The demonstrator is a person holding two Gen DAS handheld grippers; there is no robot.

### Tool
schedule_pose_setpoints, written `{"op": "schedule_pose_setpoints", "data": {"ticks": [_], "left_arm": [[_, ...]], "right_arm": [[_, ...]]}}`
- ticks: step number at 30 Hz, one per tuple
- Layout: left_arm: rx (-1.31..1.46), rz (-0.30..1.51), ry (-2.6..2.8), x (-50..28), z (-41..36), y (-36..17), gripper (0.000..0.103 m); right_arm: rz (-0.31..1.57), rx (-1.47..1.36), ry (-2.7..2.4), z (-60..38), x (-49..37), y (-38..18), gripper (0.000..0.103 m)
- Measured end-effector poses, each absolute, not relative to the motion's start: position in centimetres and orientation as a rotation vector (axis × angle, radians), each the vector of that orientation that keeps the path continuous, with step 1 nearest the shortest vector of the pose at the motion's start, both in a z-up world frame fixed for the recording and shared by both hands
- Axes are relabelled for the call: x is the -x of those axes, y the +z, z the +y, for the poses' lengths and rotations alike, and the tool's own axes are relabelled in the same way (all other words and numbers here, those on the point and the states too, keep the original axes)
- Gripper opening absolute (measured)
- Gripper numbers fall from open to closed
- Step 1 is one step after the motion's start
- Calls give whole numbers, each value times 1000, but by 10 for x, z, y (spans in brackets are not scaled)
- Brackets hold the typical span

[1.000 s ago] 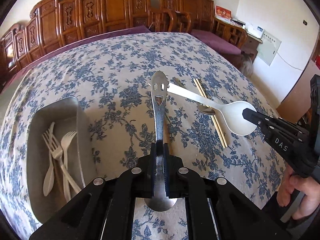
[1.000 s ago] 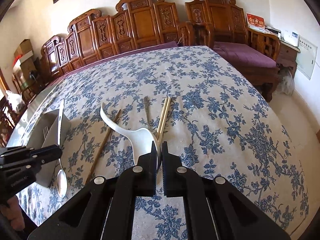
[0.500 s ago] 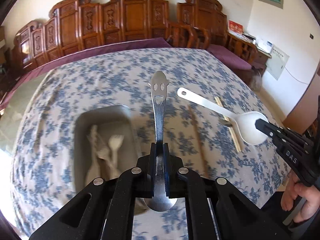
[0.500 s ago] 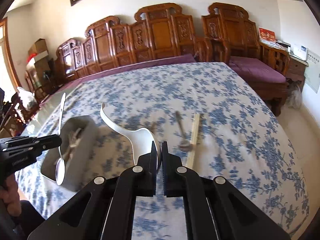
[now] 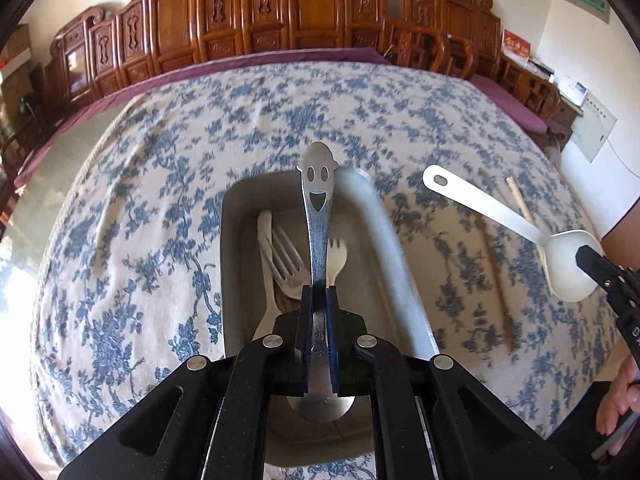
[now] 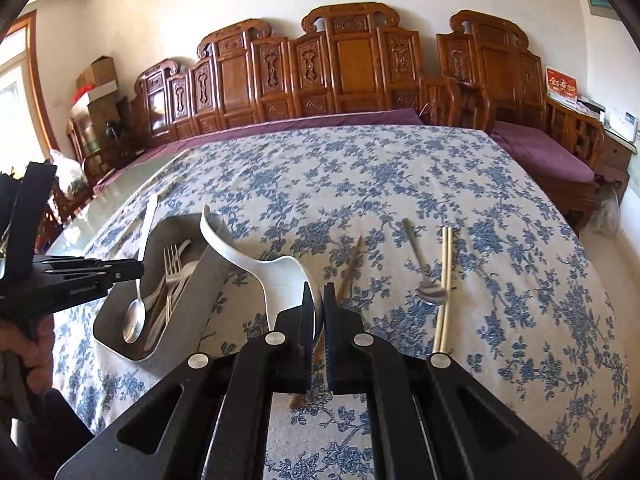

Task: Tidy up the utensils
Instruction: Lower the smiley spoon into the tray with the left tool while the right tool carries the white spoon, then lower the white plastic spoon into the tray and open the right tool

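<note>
My left gripper (image 5: 319, 292) is shut on a steel spoon with a smiley-face handle (image 5: 318, 200); it hangs over the grey tray (image 5: 240, 196), bowl toward me. In the right wrist view the same steel spoon (image 6: 136, 312) hangs in the left gripper (image 6: 138, 270) above the tray (image 6: 200, 292). The tray holds pale forks (image 5: 286, 256) and other pale cutlery. My right gripper (image 6: 318, 292) is shut on the bowl of a white ladle-shaped spoon (image 6: 256, 260), held in the air just right of the tray. From the left wrist that white spoon (image 5: 492, 212) shows at the right, with the right gripper (image 5: 588, 258).
On the blue-flowered tablecloth (image 6: 360, 184) lie a small steel spoon (image 6: 424, 276), a pale chopstick pair (image 6: 444, 280) and a brown chopstick (image 6: 350, 268). Carved wooden benches (image 6: 340, 68) line the far side. A person's hand (image 6: 24, 352) holds the left gripper.
Both grippers have swung left across the table. The steel spoon now hangs over the tray instead of beside it, and the white spoon has come close to the tray's right wall.
</note>
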State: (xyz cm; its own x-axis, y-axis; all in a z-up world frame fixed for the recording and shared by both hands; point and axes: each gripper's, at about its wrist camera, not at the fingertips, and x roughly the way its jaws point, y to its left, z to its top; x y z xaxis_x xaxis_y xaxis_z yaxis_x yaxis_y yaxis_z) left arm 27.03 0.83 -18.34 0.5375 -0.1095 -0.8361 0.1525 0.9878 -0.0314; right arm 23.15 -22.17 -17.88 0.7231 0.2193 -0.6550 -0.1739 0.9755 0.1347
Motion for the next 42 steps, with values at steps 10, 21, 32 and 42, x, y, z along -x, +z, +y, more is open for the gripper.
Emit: {"op": "schedule_pose_setpoints", "data": {"ticks": [10, 21, 32, 42], "left_arm": [[-49, 1036, -144, -277, 7, -210, 5], [-15, 1011, -139, -267, 21, -200, 5], [7, 909, -126, -244, 54, -173, 5], [-5, 859, -113, -236, 76, -157, 5]], "right_arm": [[749, -64, 228, -214, -235, -188, 5], [750, -36, 240, -197, -231, -187, 5], [753, 32, 242, -161, -243, -175, 5], [761, 149, 235, -101, -269, -174, 5]]}}
